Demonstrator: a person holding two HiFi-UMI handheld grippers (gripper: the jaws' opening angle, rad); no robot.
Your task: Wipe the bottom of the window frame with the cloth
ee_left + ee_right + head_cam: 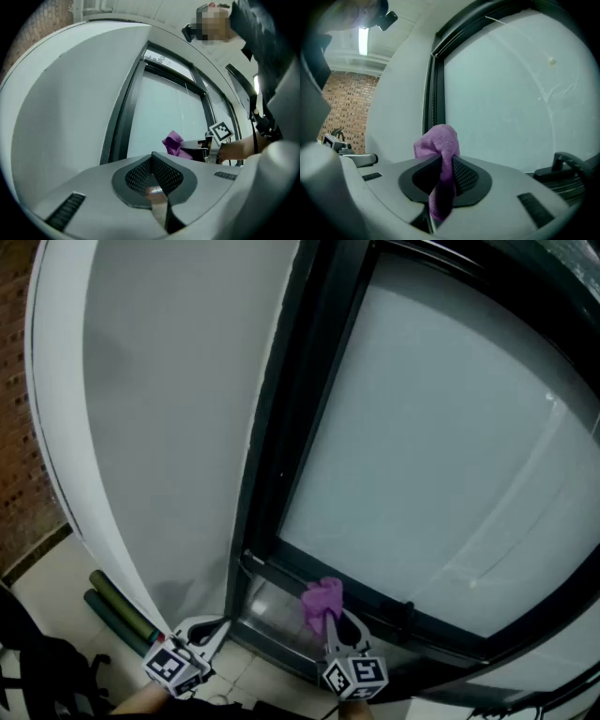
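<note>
Head view, cloth (322, 600) near window frame (278, 460), green tubes (116, 611) beside wall (169, 427)

So the cloth (322, 601) sits in the right gripper (332, 622), down at the window frame's (441, 629) bottom edge near its left corner. The left gripper (217, 626) is further left, in front of the wall (169, 427).

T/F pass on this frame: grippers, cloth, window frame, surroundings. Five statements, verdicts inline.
1. The right gripper is shut on a purple fuzzy cloth. True.
2. The left gripper holds a second cloth. False: it is shut with nothing between its jaws.
3. The window frame is white. False: it is dark.
4. In the head view the cloth sits low, by the frame's bottom rail. True.
5. A red brick wall lies right of the window. False: it is at the left.
</note>
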